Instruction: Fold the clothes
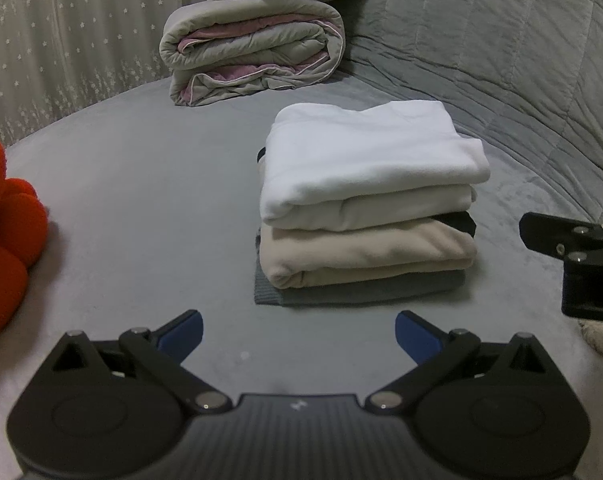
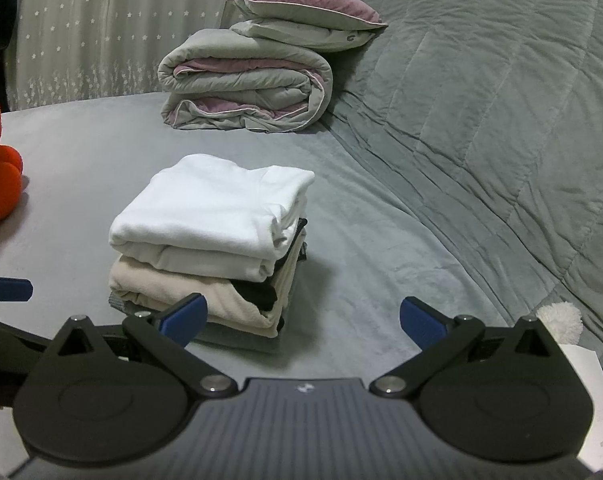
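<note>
At the bottom of each frame the left gripper [image 1: 297, 334] and right gripper [image 2: 301, 318] stand spread wide with nothing between their blue fingertips [image 1: 181, 334]; a small pale mark on each body is too blurred to read. Mid-frame on the grey bed [image 1: 141, 208] sits the stack of folded clothes [image 1: 365, 208]. Behind it, top centre, lie a folded duvet [image 1: 253, 52] and pillows [image 2: 305, 16], with an orange plush toy [image 1: 5, 240] at the left edge.

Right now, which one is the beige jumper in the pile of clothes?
Find the grey bed, then the stack of folded clothes in its middle. The beige jumper is the thick cream layer under the two white pieces, resting on the flat grey knit at the bottom.
</note>
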`<state>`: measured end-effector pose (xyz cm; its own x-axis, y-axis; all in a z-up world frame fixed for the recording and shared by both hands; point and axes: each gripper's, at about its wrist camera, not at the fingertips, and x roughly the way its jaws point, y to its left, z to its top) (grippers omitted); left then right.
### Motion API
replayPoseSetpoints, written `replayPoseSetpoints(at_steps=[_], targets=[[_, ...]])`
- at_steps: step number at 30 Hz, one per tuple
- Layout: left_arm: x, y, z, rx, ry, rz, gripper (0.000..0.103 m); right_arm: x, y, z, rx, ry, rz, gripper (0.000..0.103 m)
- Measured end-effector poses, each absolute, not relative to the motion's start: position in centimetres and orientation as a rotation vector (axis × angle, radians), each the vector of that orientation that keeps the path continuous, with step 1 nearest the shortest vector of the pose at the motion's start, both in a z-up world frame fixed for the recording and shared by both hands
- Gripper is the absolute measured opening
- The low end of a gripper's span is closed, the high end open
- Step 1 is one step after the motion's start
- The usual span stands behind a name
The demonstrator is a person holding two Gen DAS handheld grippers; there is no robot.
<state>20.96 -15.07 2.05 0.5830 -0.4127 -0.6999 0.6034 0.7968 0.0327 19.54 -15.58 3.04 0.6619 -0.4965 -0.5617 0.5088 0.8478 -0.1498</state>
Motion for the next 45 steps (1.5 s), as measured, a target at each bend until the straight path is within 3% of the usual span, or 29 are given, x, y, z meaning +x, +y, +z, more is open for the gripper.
replayPoseSetpoints(at_steps=[14,21,36,45], targets=[[20.5,-14.8,2.5,0.280,0.735,-0.626,0.102,19.8,-15.5,2.9,0.017,0.637,-0.564,0.103],[18.1,-12.3,5.5,0.271,0.755,-0.589,0.102,18.5,-14.7,4.4,0.041,0.667,-0.545,0.103],[5.7,-4.8,13.3,0.292,0.754,-0.552,0.102,7.1,-10.4,11.8,0.116,0.676,-0.503,0.103],[2.0,-2.8,14.6,0.263,0.771,-0.542,0.102,2.3,-8.1,14.3,0.097,0.657,-0.482,0.103]])
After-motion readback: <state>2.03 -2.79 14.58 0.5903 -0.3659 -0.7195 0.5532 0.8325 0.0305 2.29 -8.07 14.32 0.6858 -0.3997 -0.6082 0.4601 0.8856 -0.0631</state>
